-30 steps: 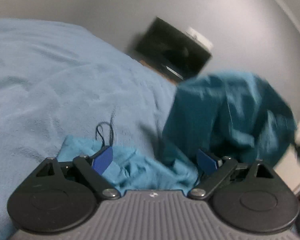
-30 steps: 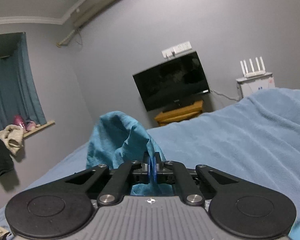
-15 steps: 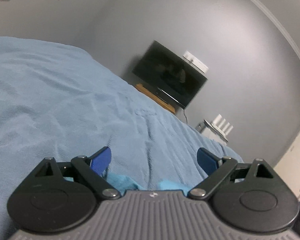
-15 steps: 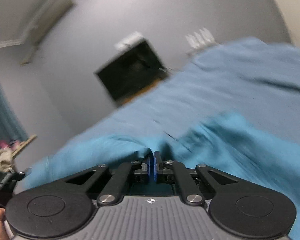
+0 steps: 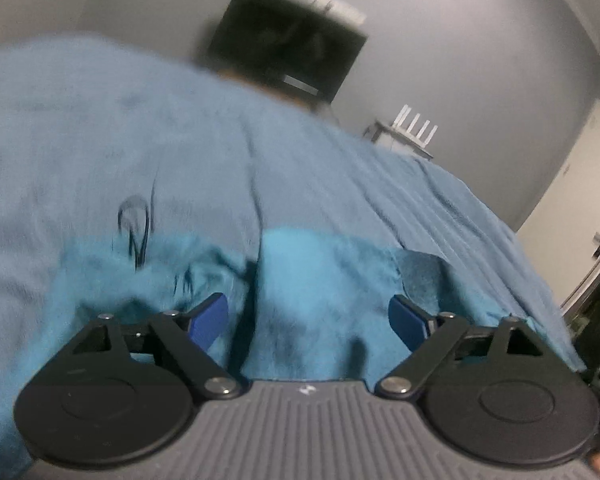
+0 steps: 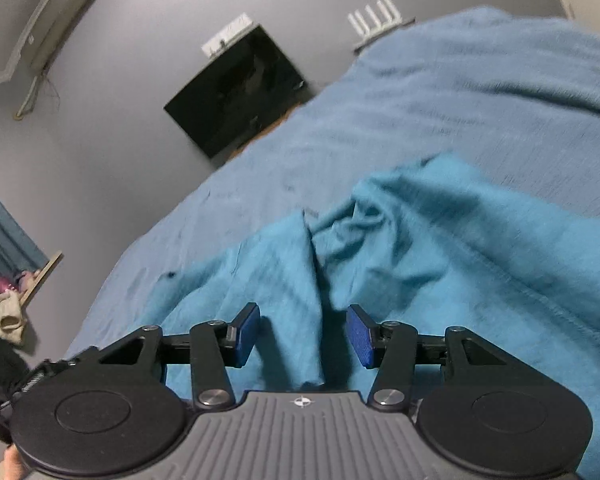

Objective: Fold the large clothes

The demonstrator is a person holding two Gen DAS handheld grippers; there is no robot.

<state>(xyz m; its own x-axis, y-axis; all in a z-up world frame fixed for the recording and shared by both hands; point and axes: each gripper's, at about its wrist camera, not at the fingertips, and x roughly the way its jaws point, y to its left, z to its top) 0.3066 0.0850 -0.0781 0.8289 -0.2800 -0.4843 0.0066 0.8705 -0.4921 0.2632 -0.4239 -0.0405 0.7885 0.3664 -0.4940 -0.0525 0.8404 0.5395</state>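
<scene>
Teal garment (image 6: 440, 248) lies crumpled on the bed (image 6: 480, 100), which carries a lighter blue cover; it sits at the near edge of the bed, directly under and ahead of both tools. Right tool (image 6: 303, 334): jaws partway apart and opening, blue pads (image 6: 247, 334) clear of the cloth on both sides; a raised fold of the garment runs up between them, but neither pad presses on it, so nothing is gripped. Left tool (image 5: 312, 322): jaws wide apart and closing, pads (image 5: 210, 320) well apart, garment (image 5: 320, 280) spread below and between them, no pinch visible. In the left wrist view a thin dark cord (image 5: 138, 224) loops on the bed cover at the garment's far edge, left of centre. That view is motion-blurred, so fine fabric detail is unreadable. Background: dark TV (image 6: 236, 92) on the grey wall past the bed's far end, white router (image 5: 418, 130) with upright antennas to its right, air conditioner (image 6: 50, 20) high on the wall in the right wrist view, and some pale cloth (image 6: 4, 316) beside a window ledge at far left.
</scene>
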